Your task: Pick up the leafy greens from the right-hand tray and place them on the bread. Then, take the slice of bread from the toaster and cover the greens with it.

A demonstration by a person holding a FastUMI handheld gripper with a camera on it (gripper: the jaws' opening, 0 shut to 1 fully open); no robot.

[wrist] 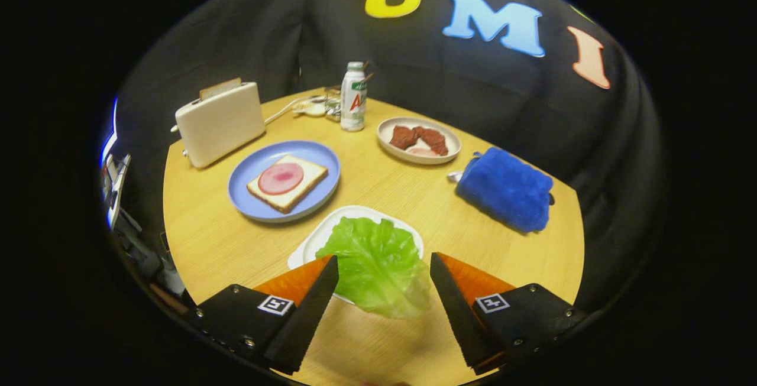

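The green lettuce leaf (378, 268) sits between my gripper's (384, 259) two fingers, and both fingers touch its sides. The gripper is shut on the leaf, which hangs a little above the white tray (313, 241) and past the tray's near edge. Beyond the tray, a blue plate (248, 197) holds a slice of bread (287, 184) topped with a round pink slice of ham (280, 177). Further back on the left stands a cream toaster (220, 123) with a second slice of bread (220, 87) sticking out of its slot.
A fluffy blue cloth (505, 190) lies to the right, beyond the fingers. At the back, a small plate (387, 132) holds brown meat pieces (419, 138), and a white bottle (353, 97) stands beside a cable. The round wooden table (414, 197) ends just behind these things.
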